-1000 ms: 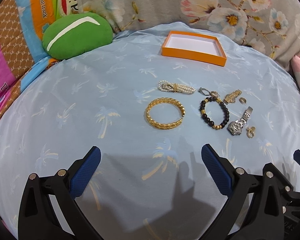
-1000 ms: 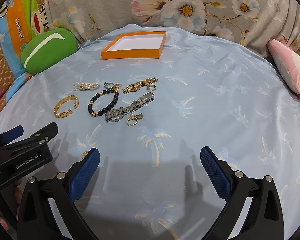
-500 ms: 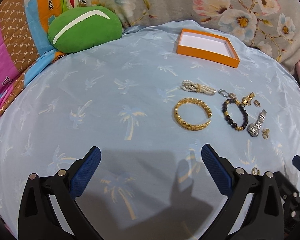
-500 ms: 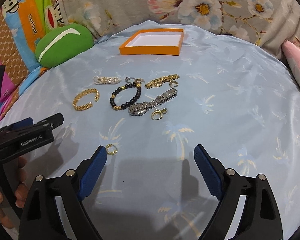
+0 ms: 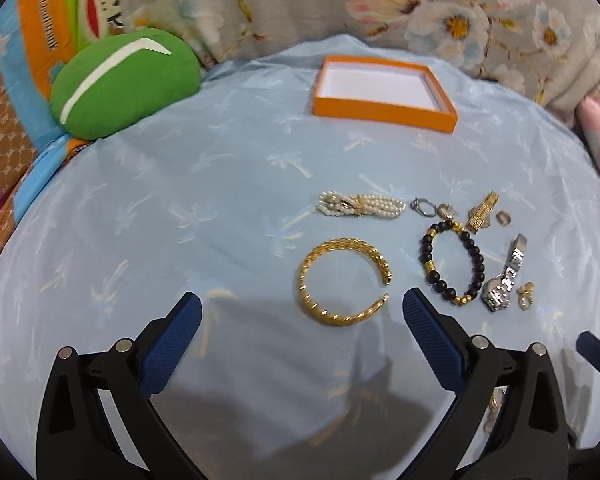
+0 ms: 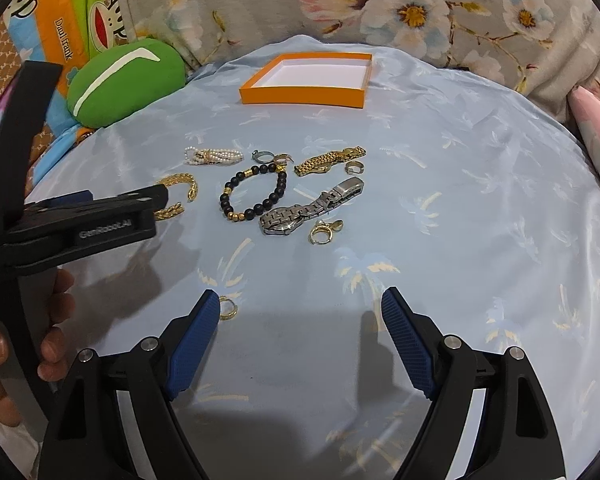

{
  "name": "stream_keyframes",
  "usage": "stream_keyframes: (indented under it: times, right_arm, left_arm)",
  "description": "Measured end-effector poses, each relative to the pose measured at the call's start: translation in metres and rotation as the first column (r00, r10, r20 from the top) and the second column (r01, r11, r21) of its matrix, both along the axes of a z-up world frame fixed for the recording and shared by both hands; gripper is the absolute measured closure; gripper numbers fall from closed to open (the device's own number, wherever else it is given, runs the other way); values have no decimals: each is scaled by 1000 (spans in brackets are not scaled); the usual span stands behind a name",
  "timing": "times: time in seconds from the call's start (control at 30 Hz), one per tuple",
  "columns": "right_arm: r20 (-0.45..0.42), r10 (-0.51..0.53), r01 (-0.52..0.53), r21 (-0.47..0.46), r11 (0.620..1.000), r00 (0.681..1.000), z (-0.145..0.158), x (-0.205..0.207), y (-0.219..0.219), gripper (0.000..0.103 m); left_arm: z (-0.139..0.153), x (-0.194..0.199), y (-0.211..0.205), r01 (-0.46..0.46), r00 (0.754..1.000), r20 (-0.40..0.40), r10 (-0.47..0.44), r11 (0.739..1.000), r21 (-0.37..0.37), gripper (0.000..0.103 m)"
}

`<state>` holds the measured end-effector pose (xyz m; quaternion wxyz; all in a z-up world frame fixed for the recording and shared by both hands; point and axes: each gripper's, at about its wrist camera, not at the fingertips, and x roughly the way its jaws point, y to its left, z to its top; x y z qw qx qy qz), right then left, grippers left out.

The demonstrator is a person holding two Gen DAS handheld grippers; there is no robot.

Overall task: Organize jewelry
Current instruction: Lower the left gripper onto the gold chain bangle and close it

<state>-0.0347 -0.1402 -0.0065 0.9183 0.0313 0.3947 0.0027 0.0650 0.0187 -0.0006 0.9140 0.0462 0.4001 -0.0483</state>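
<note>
L hand-held gripper wide, empty, w/ gold bangle just ahead. R hand-held gripper wide, empty; gold ring by its L pad. Beaded bracelet, watch mid-sheet; orange box far.

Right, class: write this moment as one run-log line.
left gripper: open, near gold open cuff bangle | right gripper: open, empty | orange shallow cardboard box: holds no jewelry

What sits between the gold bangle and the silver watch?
The black bead bracelet lies between the gold bangle and the silver watch, clearest in the left wrist view; the right wrist view shows the same order.
</note>
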Motion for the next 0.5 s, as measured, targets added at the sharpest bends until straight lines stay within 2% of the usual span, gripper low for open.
stream_keyframes:
  times: [0.07, 0.2, 0.3, 0.5]
  right_arm:
    - [-3, -3, 3, 8, 1000, 1000, 0, 1, -2, 22]
    - [-7, -3, 3, 21, 1000, 1000, -1, 3, -4, 22]
    - [-10, -5, 5, 31, 1000, 1000, -1, 5, -5, 22]
    - [-14, 1, 0, 47, 999, 1000, -2, 8, -7, 22]
  left_arm:
    - [-5, 10, -4, 3, 999, -37, -3, 1000, 9, 5]
    - [-8, 14, -3, 8, 999, -50, -8, 1000, -1, 6]
    - [-11, 14, -4, 18, 998, -63, -18, 1000, -4, 14]
    - [-11, 24, -3, -10, 997, -72, 9, 1000, -13, 15]
